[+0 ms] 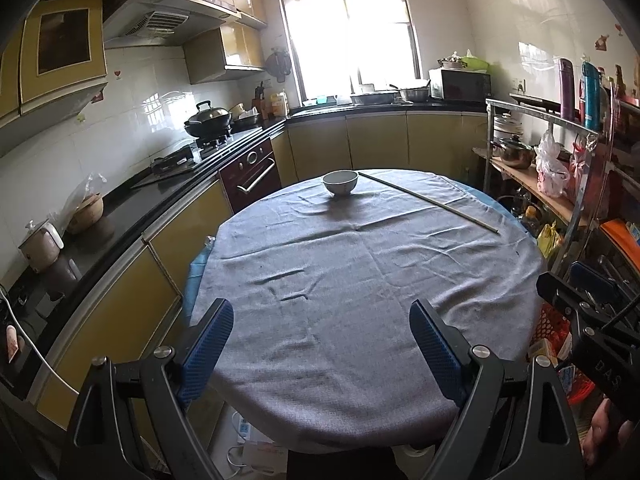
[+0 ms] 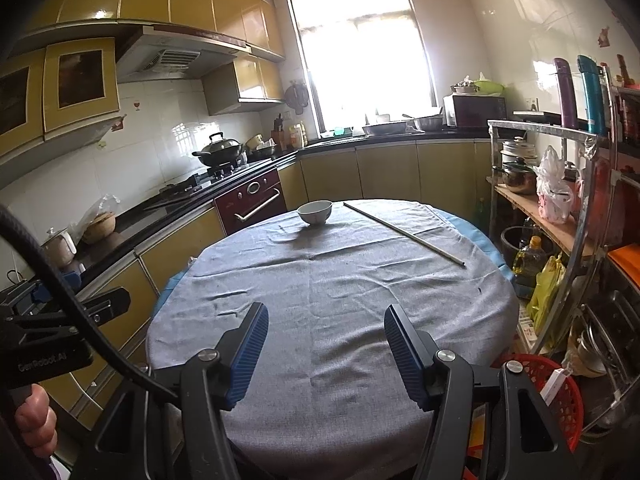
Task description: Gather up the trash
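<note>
The left claw point(image 1: 322, 344) and the right claw point(image 2: 324, 348) are held wide open and empty over the near edge of the table point(image 1: 340, 280), so the task is judged at its start, and a long reach is needed to the thin stick point(image 1: 428, 202) lying beside the bowl point(image 1: 340, 182) at the far side.

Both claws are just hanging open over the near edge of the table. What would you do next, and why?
Probably reach the right gripper forward toward the long thin stick at the far right of the grey tablecloth. Both it and the left gripper are open and hold nothing, and only the stick and a white bowl lie there; the stick looks likelier trash.
</note>
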